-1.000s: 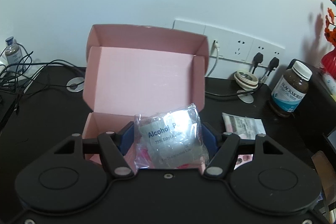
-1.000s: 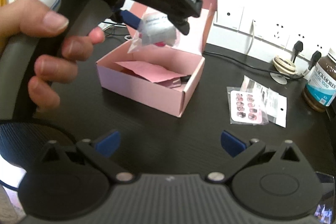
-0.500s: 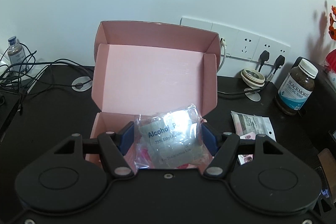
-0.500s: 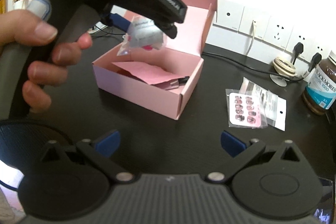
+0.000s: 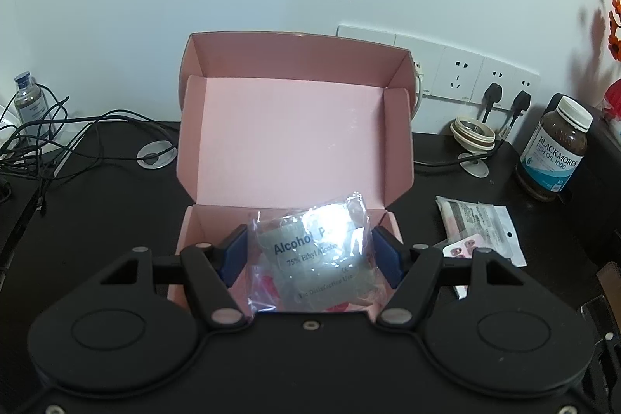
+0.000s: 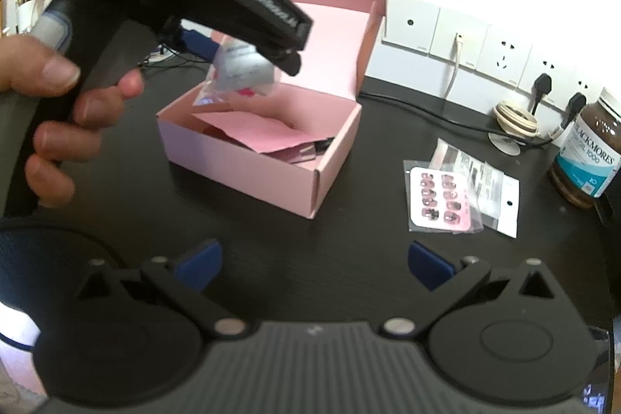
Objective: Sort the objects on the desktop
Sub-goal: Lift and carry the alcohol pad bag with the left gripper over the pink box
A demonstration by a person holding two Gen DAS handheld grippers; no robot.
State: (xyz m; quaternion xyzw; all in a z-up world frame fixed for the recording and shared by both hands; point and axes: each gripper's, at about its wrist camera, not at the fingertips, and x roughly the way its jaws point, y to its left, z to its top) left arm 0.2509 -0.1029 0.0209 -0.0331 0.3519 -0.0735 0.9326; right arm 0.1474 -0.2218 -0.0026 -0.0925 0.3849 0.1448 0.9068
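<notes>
Evidently the left gripper (image 5: 310,251) was clamped on the soft, light, slippery wipe packet (image 5: 316,253) above the near end of the pink box (image 6: 271,177); right gripper (image 6: 314,262) apart, empty.

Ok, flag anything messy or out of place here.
Nothing is spilled or damaged. A pink flap lies loose and askew inside the pink box, and two packets lie overlapping on the desk, unsorted.
</notes>
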